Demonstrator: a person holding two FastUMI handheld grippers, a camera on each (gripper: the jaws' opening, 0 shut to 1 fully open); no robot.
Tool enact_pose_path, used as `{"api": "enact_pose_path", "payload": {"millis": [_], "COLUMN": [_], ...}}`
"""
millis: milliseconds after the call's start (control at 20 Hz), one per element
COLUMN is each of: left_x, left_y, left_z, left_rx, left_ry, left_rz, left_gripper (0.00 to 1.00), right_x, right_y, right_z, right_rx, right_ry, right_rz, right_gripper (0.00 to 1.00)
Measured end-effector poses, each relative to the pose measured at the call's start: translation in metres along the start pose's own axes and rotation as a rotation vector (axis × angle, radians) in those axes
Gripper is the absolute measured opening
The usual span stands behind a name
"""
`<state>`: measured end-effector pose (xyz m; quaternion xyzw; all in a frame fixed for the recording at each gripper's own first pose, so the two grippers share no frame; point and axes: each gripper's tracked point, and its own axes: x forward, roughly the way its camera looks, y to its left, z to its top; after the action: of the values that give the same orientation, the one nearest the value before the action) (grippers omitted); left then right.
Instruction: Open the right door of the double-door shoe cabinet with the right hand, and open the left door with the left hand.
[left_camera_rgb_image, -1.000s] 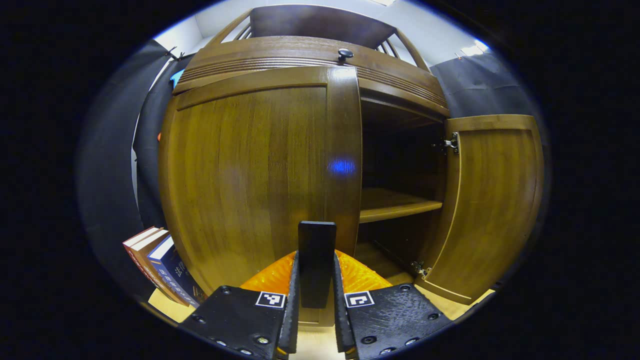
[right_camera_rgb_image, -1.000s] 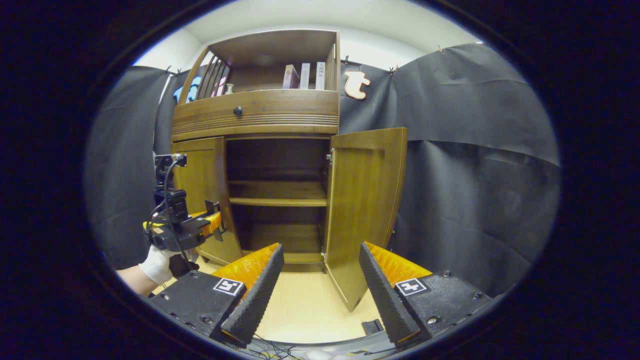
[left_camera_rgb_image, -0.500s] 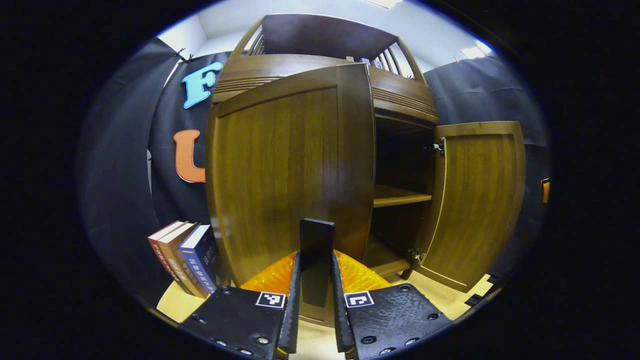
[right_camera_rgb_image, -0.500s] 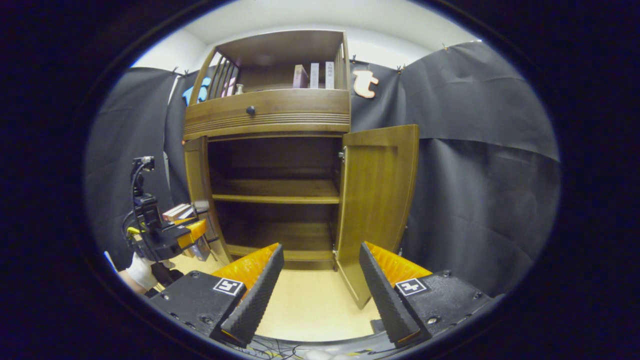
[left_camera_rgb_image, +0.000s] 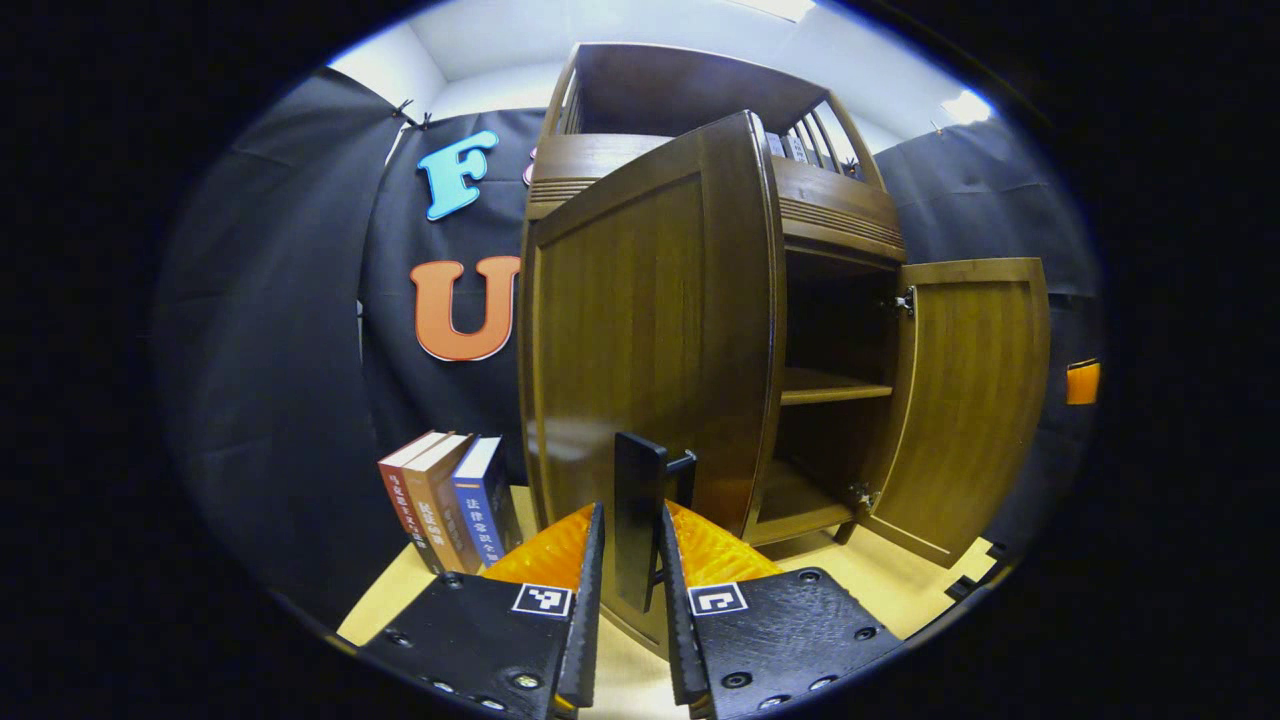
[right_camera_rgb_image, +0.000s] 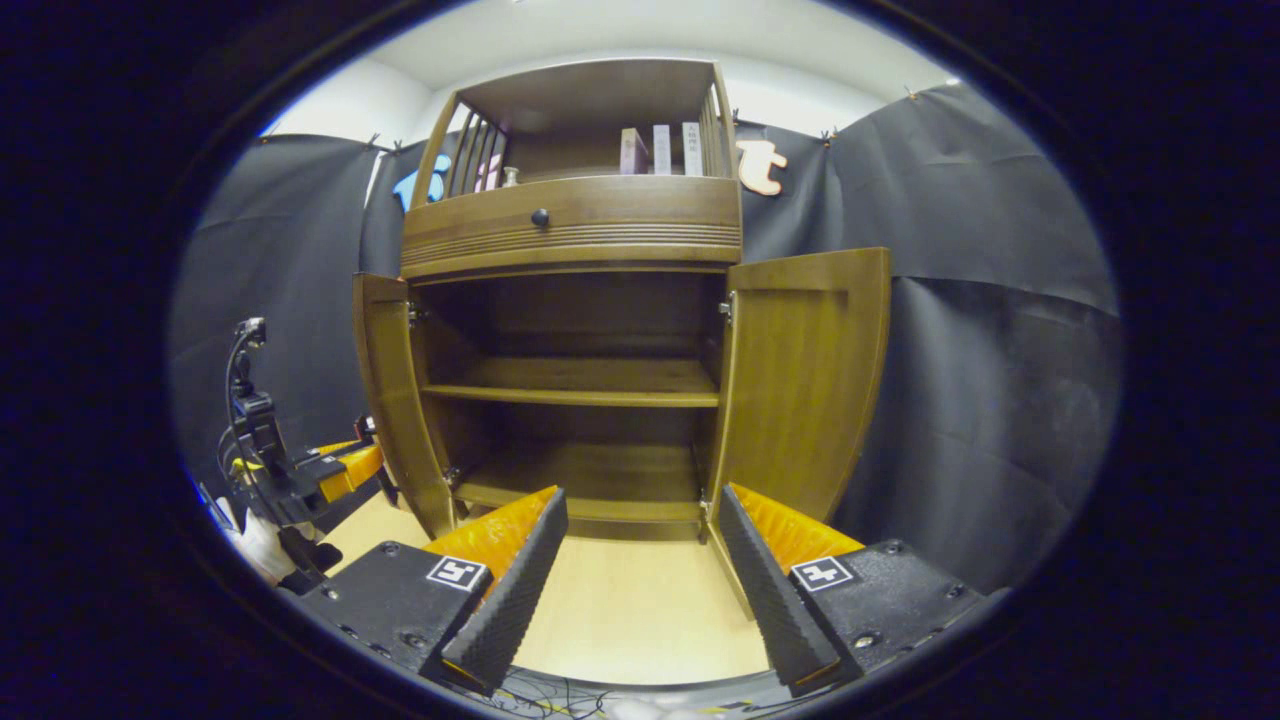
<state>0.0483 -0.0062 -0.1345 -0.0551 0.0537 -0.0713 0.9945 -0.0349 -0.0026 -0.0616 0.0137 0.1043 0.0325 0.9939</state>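
The wooden shoe cabinet (right_camera_rgb_image: 570, 215) stands with both doors swung out. In the left gripper view, my left gripper (left_camera_rgb_image: 630, 514) is shut on the black handle (left_camera_rgb_image: 640, 490) of the left door (left_camera_rgb_image: 640, 320), which is pulled wide and seen nearly edge-on. The right door (left_camera_rgb_image: 970, 400) stands open beyond it. In the right gripper view, my right gripper (right_camera_rgb_image: 640, 495) is open with nothing between its fingers, well back from the cabinet. From there the left door (right_camera_rgb_image: 395, 400), the right door (right_camera_rgb_image: 805, 380) and the inner shelf (right_camera_rgb_image: 580, 385) show, with the left gripper (right_camera_rgb_image: 340, 468) at the left door's outer face.
Three books (left_camera_rgb_image: 450, 500) stand on the floor left of the cabinet, close to the open left door. A gloved hand (right_camera_rgb_image: 255, 540) holds the left gripper. More books (right_camera_rgb_image: 660, 150) sit on the top shelf above a drawer knob (right_camera_rgb_image: 540, 217). Cables (right_camera_rgb_image: 560, 700) lie near my right gripper.
The left door has swung from nearly closed to wide open, drawn by my left gripper on its handle. My right gripper stayed open; the cabinet shifted rightward in its view.
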Motion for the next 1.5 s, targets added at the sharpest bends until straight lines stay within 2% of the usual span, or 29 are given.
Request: {"api": "enact_pose_path", "payload": {"millis": [50,150,200,250,300,350,450,1050,1400,1500], "left_x": [0.022,0.015,0.01,0.009,0.005,0.006,-0.001,-0.005,-0.004,-0.002], "left_y": [0.0,0.01,0.017,0.023,0.029,0.034,0.045,0.096,0.136,0.139], "left_z": [-0.004,-0.003,-0.002,-0.004,-0.002,-0.002,-0.001,-0.002,-0.001,0.001], "left_rx": [0.001,0.018,0.018,0.012,0.005,0.002,0.013,0.056,0.037,0.013], "left_ry": [0.0,-0.002,-0.007,0.0,-0.006,-0.007,-0.01,-0.035,-0.023,-0.022], "left_rz": [0.004,0.029,0.039,0.051,0.058,0.063,0.078,-0.017,-0.028,-0.058], "left_gripper": [0.12,0.12,0.06,0.06,0.13,0.03,0.01,0.0,0.0,0.0], "right_x": [0.001,0.003,0.003,0.002,0.002,0.004,0.005,0.011,0.014,0.013], "right_y": [0.003,0.008,0.01,0.011,0.012,0.014,0.014,0.023,0.027,0.027], "right_z": [0.0,0.0,0.0,0.0,0.0,-0.001,-0.002,0.001,0.001,0.002], "right_rx": [0.0,-0.002,-0.003,-0.003,-0.001,0.001,0.002,-0.002,-0.007,-0.007], "right_ry": [-0.001,-0.003,-0.004,-0.006,-0.007,-0.005,-0.003,-0.004,0.001,0.002], "right_rz": [0.009,0.027,0.033,0.038,0.042,0.048,0.053,0.072,0.069,0.065], "right_gripper": [0.96,0.96,0.97,0.96,0.97,0.97,0.98,0.97,0.97,0.97]}}
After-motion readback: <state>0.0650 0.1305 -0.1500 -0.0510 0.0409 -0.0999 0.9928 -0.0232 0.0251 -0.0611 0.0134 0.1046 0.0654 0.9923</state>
